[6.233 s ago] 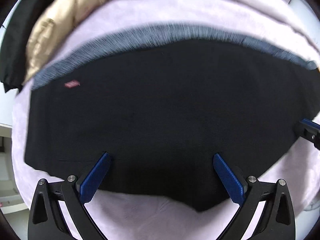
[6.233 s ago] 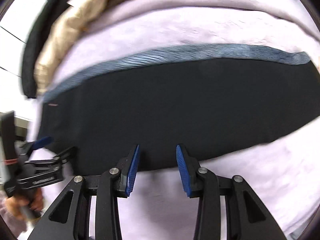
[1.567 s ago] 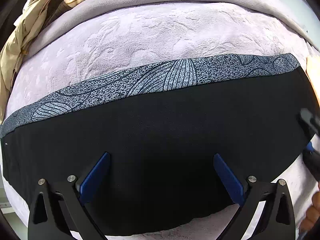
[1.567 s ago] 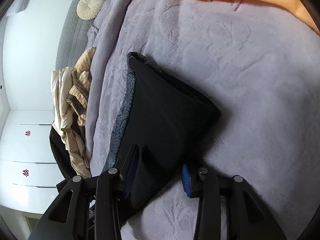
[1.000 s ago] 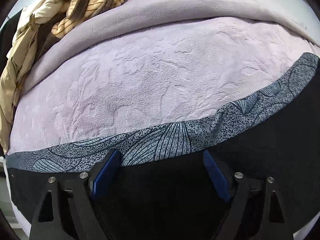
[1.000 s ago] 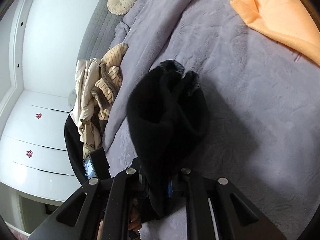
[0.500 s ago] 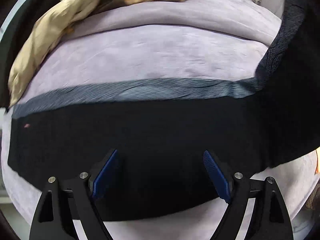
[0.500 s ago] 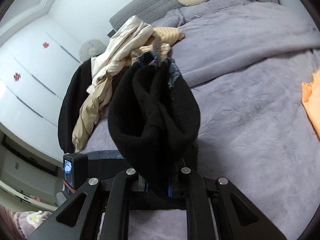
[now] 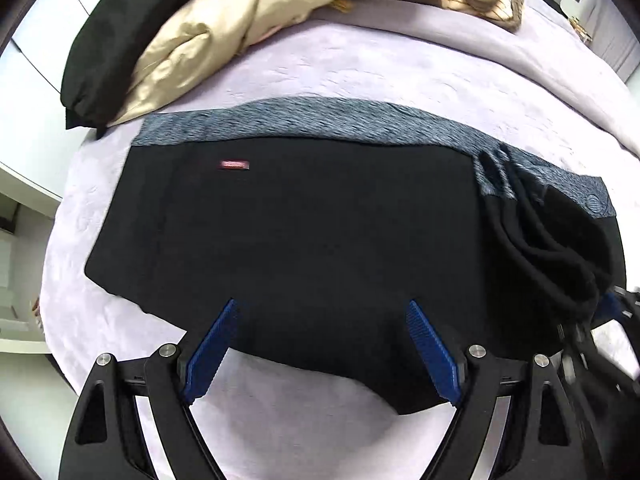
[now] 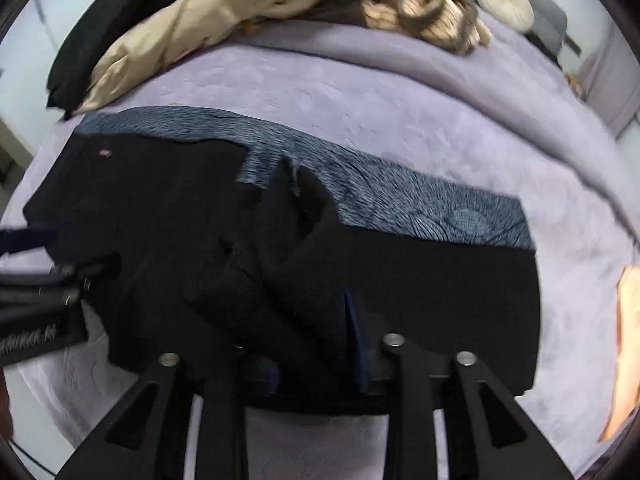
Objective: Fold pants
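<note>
The left gripper [image 9: 320, 344] is held wide apart above the near edge of the black pants [image 9: 304, 240]; nothing is clamped between its blue pads [image 9: 212, 344], and contact with the cloth cannot be confirmed. The jaws of the right gripper [image 10: 316, 340] are opening. A bunched fold of the pants [image 10: 280, 264] lies between them, but the picture is blurred and the left pad is hidden by cloth, so whether the pads are pressing on it cannot be told. In the left wrist view the right gripper [image 9: 612, 312] is seen at the right edge, just beside that same bunched fold.

The pants are spread flat on a lilac bedspread [image 9: 360, 64], with a grey patterned band [image 9: 320, 124] running along their far edge. The bunched end is laid back over the flat part, toward the right side in the left wrist view.

A small red label [image 9: 233, 165] is sewn on the pants near the band; its writing is too small to be read. White lettering is seen on the body of the left gripper [image 10: 28, 340] in the right wrist view, but it is blurred.

A pile of clothes [image 9: 248, 16], beige and black, is heaped at the far side of the bed. A round cushion [image 10: 504, 0] is seen further back, and an orange cloth [image 10: 628, 340] lies at the right edge.
</note>
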### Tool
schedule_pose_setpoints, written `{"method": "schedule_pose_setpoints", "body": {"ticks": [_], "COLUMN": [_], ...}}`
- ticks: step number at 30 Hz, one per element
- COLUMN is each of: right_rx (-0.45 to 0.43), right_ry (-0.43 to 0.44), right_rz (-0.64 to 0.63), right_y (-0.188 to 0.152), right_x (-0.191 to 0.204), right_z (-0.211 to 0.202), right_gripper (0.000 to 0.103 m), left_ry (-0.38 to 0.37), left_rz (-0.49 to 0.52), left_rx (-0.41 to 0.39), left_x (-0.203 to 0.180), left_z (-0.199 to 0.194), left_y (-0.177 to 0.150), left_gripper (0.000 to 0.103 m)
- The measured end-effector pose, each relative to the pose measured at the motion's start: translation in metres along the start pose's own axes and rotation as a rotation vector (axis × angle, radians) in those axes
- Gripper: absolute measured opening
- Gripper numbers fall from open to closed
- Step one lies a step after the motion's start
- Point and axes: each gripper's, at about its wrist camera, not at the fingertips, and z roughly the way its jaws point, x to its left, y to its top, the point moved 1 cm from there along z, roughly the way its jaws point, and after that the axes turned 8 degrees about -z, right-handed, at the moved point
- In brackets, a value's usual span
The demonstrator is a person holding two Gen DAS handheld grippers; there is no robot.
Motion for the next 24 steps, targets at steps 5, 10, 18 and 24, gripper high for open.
{"method": "schedule_pose_setpoints", "body": {"ticks": [5,10,18,24], "right_rx": [-0.105,-0.02,0.007,-0.017], "right_ry": [0.278,0.528,0.649,0.657], "right_rz": [0.18,0.85,1.175,1.071], "right_y": [-0.018,-0.085,-0.116,-0.097], "right_x": [-0.034,-0.143,-0.175,-0.162], "right_z": [-0.052,-0.012,0.045,0.031], "right_gripper": [0.063,0.063,0.005,0.004], "left_ry": [-0.12,-0.273,-0.263,-0.163], "left_rz": [-0.001,0.063,0.125,0.183], "left_rx": [0.031,0.099,0.222,0.078], "left_x": [0.0,-0.053,-0.118,-0.112], "left_z": [0.003,0.001,0.04,0.016], "left_y": [0.024,0.029,0.014,0.005], "left_gripper": [0.086,0.086,0.065,0.065]}}
